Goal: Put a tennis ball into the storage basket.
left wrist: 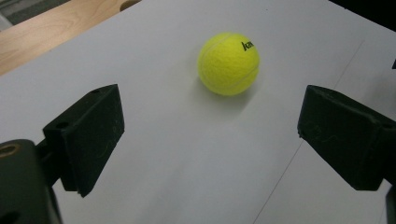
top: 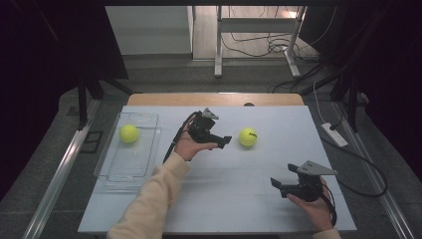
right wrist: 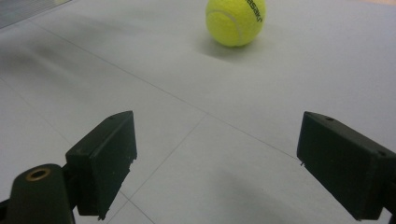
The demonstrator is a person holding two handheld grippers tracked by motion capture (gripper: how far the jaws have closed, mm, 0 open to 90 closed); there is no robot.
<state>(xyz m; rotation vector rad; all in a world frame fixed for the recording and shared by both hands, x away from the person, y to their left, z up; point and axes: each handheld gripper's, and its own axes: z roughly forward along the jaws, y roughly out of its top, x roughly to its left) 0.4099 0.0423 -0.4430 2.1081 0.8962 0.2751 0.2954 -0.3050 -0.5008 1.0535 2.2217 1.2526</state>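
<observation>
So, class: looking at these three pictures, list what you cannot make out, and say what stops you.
- Lettering on the loose tennis ball: cut short by its curve in the left gripper view, too small in the high view.
- Clear tray: its near rim is faint in the high view.
- Left tongs: their pads are too small in the high view.

Grey floor (top: 164, 74) with trailing cables (top: 259, 47) (perhaps power leads), metal frame legs (top: 218, 40), dark surroundings.

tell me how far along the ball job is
One tennis ball already lies in the clear tray. The left hand-held gripper is open, aimed at the second tennis ball on the table, not yet touching. Grasping and moving it remain.
</observation>
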